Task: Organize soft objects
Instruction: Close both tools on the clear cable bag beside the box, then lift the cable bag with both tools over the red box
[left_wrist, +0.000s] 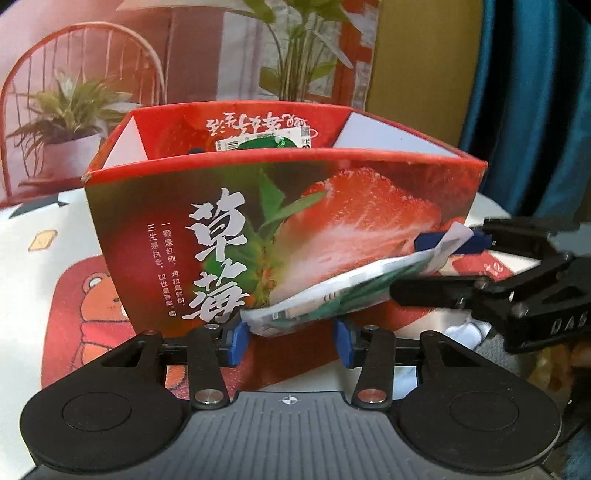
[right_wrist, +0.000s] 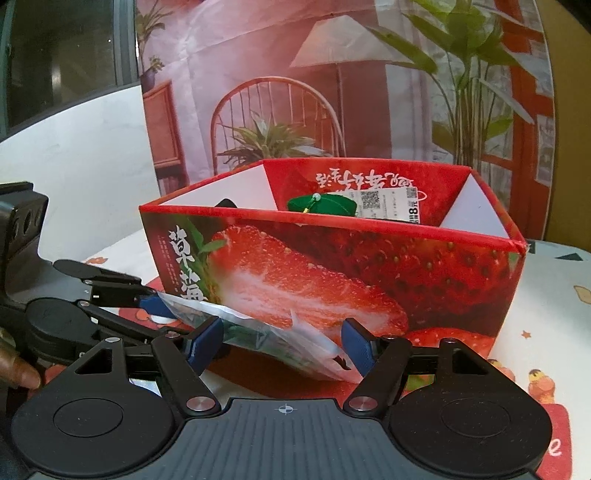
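Red cardboard strawberry box (left_wrist: 166, 221) dead ahead, open top, green soft item (left_wrist: 266, 144) and a label already inside.

Left wrist view: green-white plastic packet (left_wrist: 332, 291) hanging just in front of the box's near wall, below the rim, long axis slanting up to the right. Left gripper (left_wrist: 290, 343) about half open, both pads against the packet's lower end, looks like a pinch. Right gripper (left_wrist: 443, 266) in from the right, fingers straddling the upper end.

Right wrist view: same box (right_wrist: 406, 266) ahead, packet (right_wrist: 266, 332) lying across between the pads of the right gripper (right_wrist: 282, 347). Jaws wide, far corner touching the right pad only; no clear clamp. Left gripper (right_wrist: 162, 317) closed down on the end farthest from the box's right corner.

Judgement: left has the load. Next move needs a lift over the near rim, packet end-first into the box.
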